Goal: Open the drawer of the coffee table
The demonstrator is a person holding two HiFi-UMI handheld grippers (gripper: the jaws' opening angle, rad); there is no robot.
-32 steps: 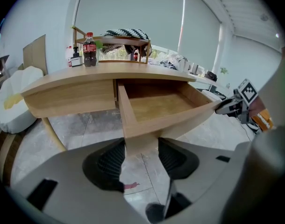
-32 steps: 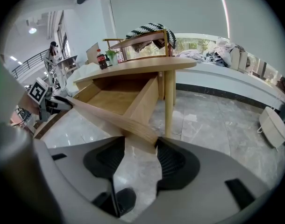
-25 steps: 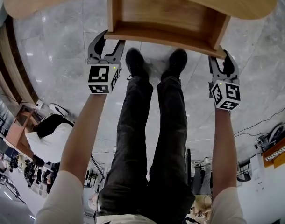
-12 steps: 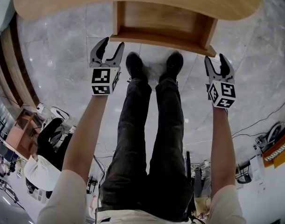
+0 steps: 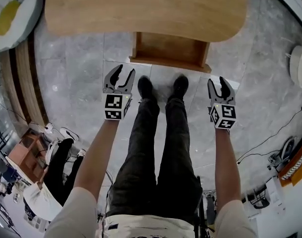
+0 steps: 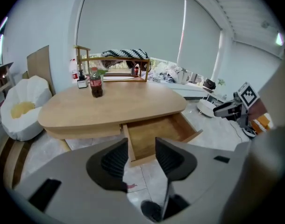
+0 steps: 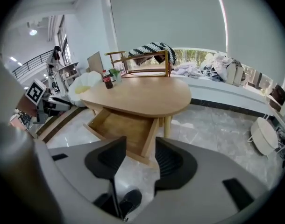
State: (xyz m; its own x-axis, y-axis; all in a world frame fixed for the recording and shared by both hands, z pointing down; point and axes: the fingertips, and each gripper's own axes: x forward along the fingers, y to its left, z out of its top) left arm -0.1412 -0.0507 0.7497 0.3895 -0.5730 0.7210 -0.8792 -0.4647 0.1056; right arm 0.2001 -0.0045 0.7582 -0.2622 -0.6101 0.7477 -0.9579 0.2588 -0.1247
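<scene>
The oval wooden coffee table [image 5: 146,9] stands ahead of me, its drawer [image 5: 171,51] pulled out toward my shoes and empty inside. My left gripper [image 5: 124,71] hangs in the air short of the drawer's left front corner. My right gripper [image 5: 218,81] hangs short of the right corner. Neither touches the drawer. Both pairs of jaws are closing with nothing between them. In the left gripper view the drawer [image 6: 156,134] shows beyond the left gripper [image 6: 141,149]. In the right gripper view the drawer [image 7: 121,127] lies past the right gripper [image 7: 140,149].
A dark bottle [image 6: 96,85] stands on the far side of the tabletop. A white beanbag [image 5: 12,11] with a yellow patch sits left of the table. A round white object [image 5: 299,66] and cables lie on the grey tile floor at right. My shoes [image 5: 145,87] stand before the drawer.
Both grippers have come up and back from the drawer's front corners, and the table and drawer now look smaller and farther away. The drawer stays open.
</scene>
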